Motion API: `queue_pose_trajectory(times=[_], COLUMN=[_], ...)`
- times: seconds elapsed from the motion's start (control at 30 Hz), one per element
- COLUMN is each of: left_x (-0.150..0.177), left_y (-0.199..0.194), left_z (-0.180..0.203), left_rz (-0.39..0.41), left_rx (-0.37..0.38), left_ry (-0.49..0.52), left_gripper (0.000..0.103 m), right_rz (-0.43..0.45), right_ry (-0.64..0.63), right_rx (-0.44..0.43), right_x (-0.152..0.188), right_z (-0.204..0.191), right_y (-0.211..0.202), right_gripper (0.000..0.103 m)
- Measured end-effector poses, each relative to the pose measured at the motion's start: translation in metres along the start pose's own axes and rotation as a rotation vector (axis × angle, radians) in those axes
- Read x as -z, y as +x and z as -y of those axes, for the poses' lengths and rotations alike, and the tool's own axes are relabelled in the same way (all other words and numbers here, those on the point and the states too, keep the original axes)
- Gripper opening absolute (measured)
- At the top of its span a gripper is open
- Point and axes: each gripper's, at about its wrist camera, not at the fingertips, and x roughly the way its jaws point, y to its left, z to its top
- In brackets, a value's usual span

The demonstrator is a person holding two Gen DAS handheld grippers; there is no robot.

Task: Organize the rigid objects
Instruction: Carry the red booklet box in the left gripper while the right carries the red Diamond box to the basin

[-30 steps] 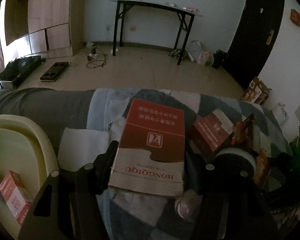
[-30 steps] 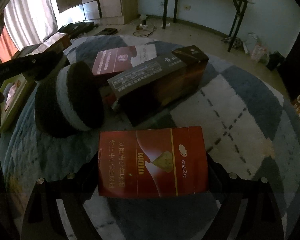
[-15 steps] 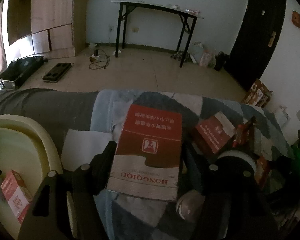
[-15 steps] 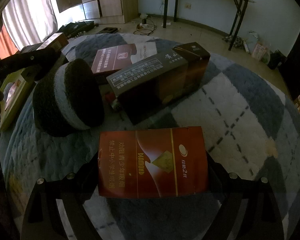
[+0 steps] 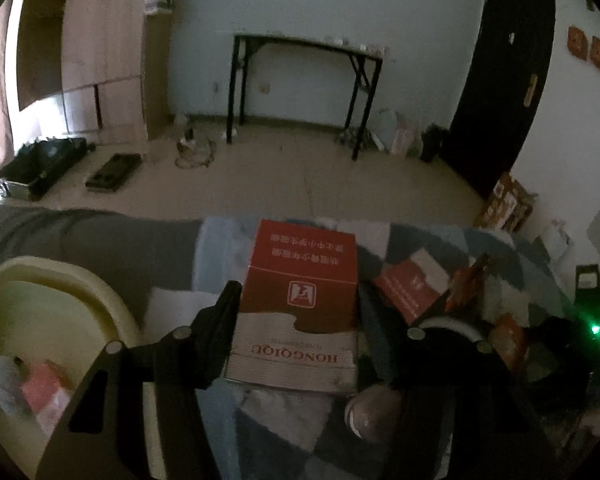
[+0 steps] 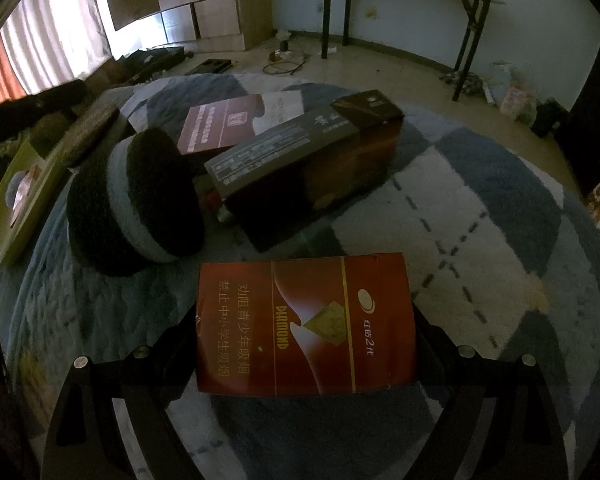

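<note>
A red-and-white carton (image 5: 296, 312) is pinched by the closing jaws of the left gripper (image 5: 296, 320), just right of the yellow tray (image 5: 112, 304) (its likely destination). A red DIAMOND carton (image 6: 304, 324) is clamped in the right gripper (image 6: 304, 332), over the checked rug (image 6: 480, 208).

My left gripper (image 5: 296, 312) has matte black angular fingers, each with silver round screws at about seven and five o'clock of its view. My right gripper (image 6: 306, 332) matches: black plastic arms, paired silver screws, slotted cut-outs near the base.
</note>
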Motion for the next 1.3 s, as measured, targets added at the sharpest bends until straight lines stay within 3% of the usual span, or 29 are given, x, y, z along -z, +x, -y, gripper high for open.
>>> queue_pose_trajectory(times=[0.13, 0.3, 0.4, 0.53, 0.63, 0.7, 0.87, 1.0, 1.17, 1.3], left_x=[-0.010, -0.005, 0.010, 0.035, 0.047, 0.050, 0.058, 0.063, 0.063, 0.061], left_y=[-0.042, -0.104, -0.134, -0.155, -0.144, -0.130, -0.101, -0.074, -0.049, -0.042], left_z=[-0.019, -0.096, -0.155, -0.214, -0.238, -0.244, -0.261, -0.263, -0.259, -0.263], left_rz=[0.088, 0.151, 0.150, 0.160, 0.136, 0.094, 0.061, 0.009, -0.091, -0.091], left_rx=[-0.066, -0.241, -0.360, -0.424, -0.399, -0.405, -0.344, -0.338, -0.360, -0.354], left_ry=[-0.009, -0.118, -0.253, -0.419, -0.485, -0.491, -0.538, -0.566, -0.546, -0.548], left_gripper=[0.059, 0.059, 0.059, 0.059, 0.059, 0.059, 0.059, 0.059, 0.060, 0.059], right_rz=[0.027, 0.216, 0.273, 0.299, 0.276, 0.245, 0.156, 0.098, 0.101, 0.112], right_ry=[-0.001, 0.033, -0.070, -0.249, -0.362, -0.417, -0.483, -0.476, -0.490, -0.528], right_rx=[0.047, 0.069, 0.109, -0.068, -0.334, -0.422, -0.427, -0.395, -0.405, -0.408], right_x=[0.001, 0.002, -0.003, -0.020, -0.049, -0.068, -0.090, -0.094, -0.095, -0.093], right_z=[0.002, 0.000, -0.053, -0.148, -0.216, -0.256, -0.315, -0.329, -0.346, -0.358], right_y=[-0.022, -0.096, -0.120, -0.113, -0.082, -0.053, 0.002, 0.035, 0.037, 0.035], right_gripper=[0.091, 0.091, 0.091, 0.091, 0.090, 0.090, 0.090, 0.090, 0.091, 0.090])
